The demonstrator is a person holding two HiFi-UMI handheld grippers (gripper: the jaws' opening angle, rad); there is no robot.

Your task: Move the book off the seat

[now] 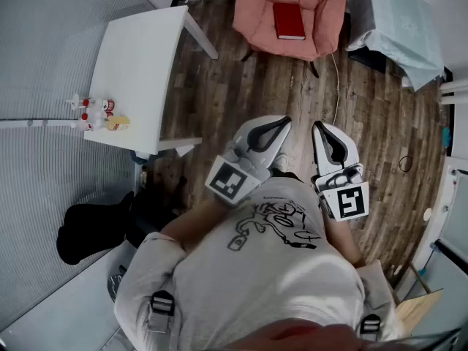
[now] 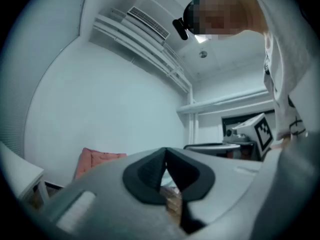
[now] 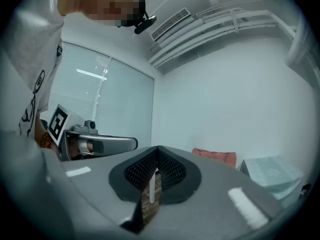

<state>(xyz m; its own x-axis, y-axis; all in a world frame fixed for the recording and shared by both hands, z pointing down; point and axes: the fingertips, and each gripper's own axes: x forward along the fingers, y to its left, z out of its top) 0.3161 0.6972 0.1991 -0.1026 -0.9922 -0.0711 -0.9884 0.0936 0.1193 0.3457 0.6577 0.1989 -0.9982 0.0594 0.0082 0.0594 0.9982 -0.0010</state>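
Observation:
A red book (image 1: 289, 21) lies flat on the seat of a pink cushioned chair (image 1: 257, 9) at the top of the head view. Both grippers are held close to the person's chest, well short of the chair. My left gripper (image 1: 284, 122) is shut with nothing in it, its tips pointing toward the chair. My right gripper (image 1: 320, 127) is shut and empty too, beside the left one. In the left gripper view the pink chair (image 2: 97, 159) shows low at the left behind the closed left gripper (image 2: 165, 151). The chair (image 3: 216, 157) shows past the closed right gripper (image 3: 157, 150).
A white table (image 1: 143, 57) stands at the left with small bottles (image 1: 99, 114) on its near corner. A pale blue cloth-covered surface (image 1: 404, 22) is right of the chair. A cable (image 1: 337, 79) runs over the wooden floor (image 1: 278, 86). A black bag (image 1: 95, 229) lies at the lower left.

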